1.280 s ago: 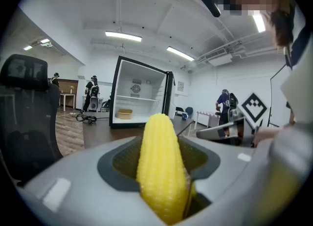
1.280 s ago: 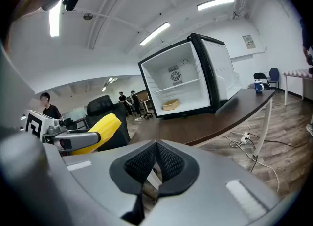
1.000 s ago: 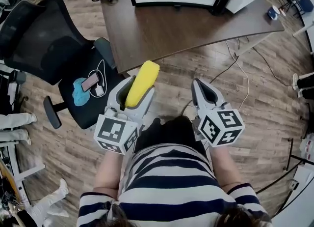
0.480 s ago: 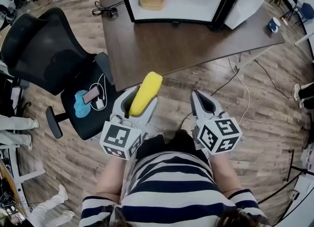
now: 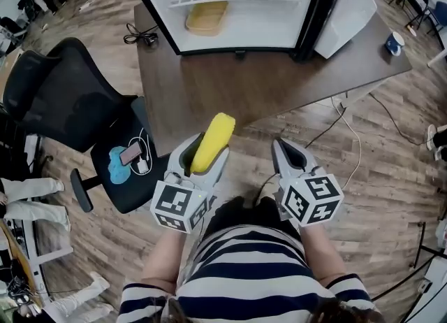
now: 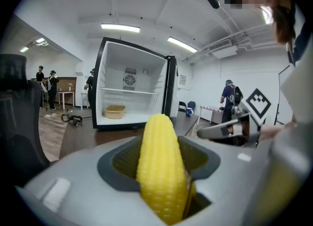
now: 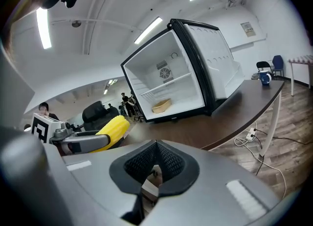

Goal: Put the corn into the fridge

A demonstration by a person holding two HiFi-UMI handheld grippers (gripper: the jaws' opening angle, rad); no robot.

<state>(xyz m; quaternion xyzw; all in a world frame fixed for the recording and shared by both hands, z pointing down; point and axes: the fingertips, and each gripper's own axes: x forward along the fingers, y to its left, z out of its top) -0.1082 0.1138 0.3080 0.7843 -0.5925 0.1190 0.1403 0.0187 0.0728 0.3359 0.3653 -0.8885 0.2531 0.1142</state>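
A yellow ear of corn point(image 5: 212, 142) point(image 6: 159, 166) point(image 7: 111, 130) is held lengthwise in my left gripper point(image 5: 201, 152) point(image 6: 159, 171), which is shut on it with the tip sticking out ahead. My right gripper point(image 5: 290, 152) point(image 7: 155, 171) is beside it, shut and holding nothing. Both hover over the wood floor just short of the brown table point(image 5: 230, 91). An open mini fridge point(image 5: 230, 7) point(image 6: 132, 90) point(image 7: 171, 83) stands on that table ahead, with a white interior, a wire shelf and a tan bowl point(image 5: 206, 17) point(image 6: 114, 111) point(image 7: 161, 105) on its floor.
A black office chair point(image 5: 77, 112) at the left carries a phone and a blue cloth point(image 5: 119, 164). The fridge door point(image 5: 349, 0) hangs open to the right. A blue mug point(image 5: 395, 42) sits at the table's right end. Cables point(image 5: 342, 133) trail on the floor.
The view and both grippers have moved forward toward the table; the open fridge now shows more fully. The corn stays gripped in the left gripper.
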